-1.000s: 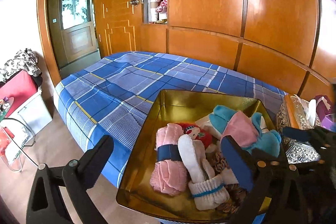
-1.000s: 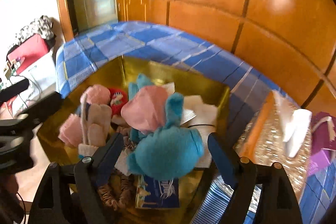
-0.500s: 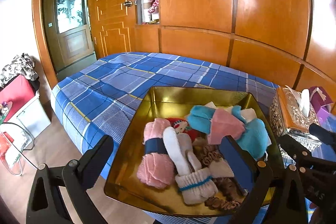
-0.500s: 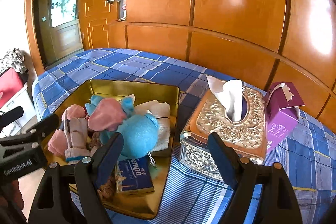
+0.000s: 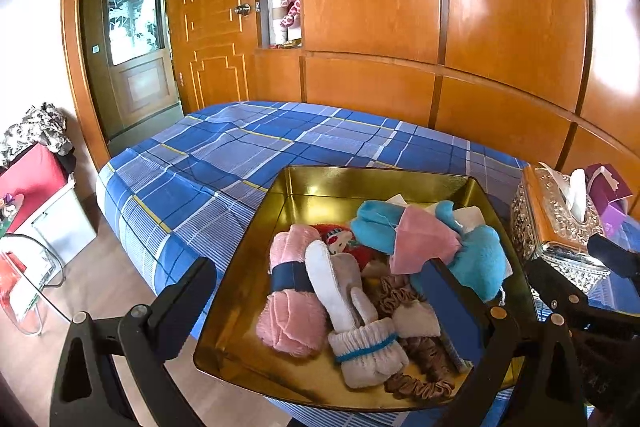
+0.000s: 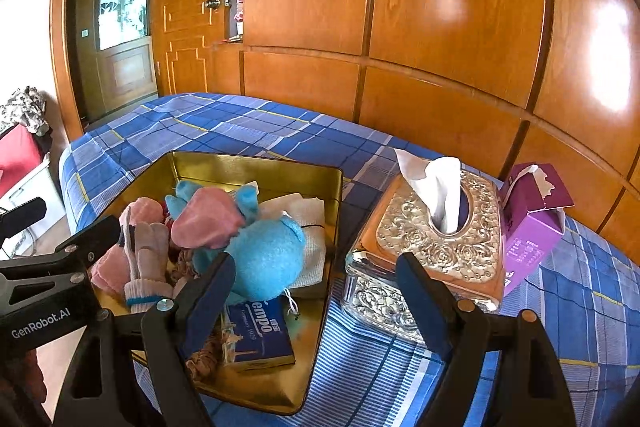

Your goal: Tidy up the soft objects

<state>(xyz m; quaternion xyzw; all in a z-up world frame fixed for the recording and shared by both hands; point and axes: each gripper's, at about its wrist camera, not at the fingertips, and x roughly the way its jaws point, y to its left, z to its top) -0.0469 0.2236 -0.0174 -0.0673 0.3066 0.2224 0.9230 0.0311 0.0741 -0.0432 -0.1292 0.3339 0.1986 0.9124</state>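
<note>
A gold tray (image 5: 340,195) lies on the blue plaid bed and holds the soft things: a blue and pink plush (image 5: 480,259), a pink towel roll (image 5: 288,307) with a dark band, white mittens (image 5: 348,299) and brown scrunchies (image 5: 420,383). My left gripper (image 5: 320,291) hangs open over the tray's near edge, with nothing pressed between its fingers. My right gripper (image 6: 316,283) is open and empty, above the gap between the tray (image 6: 224,171) and a silver tissue box (image 6: 432,247). The plush (image 6: 268,255) rests in the tray just beyond its left finger.
A blue tissue pack (image 6: 260,331) lies in the tray's near corner. A purple carton (image 6: 532,227) stands right of the silver box. Wooden wall panels run behind the bed. Past the bed's left edge are the floor, a red box (image 5: 32,183) and a glass table (image 5: 28,267).
The right gripper has drawn back and to the right, away from the blue plush, which stays in the tray. The tissue box has come into its view. The left gripper barely shifted.
</note>
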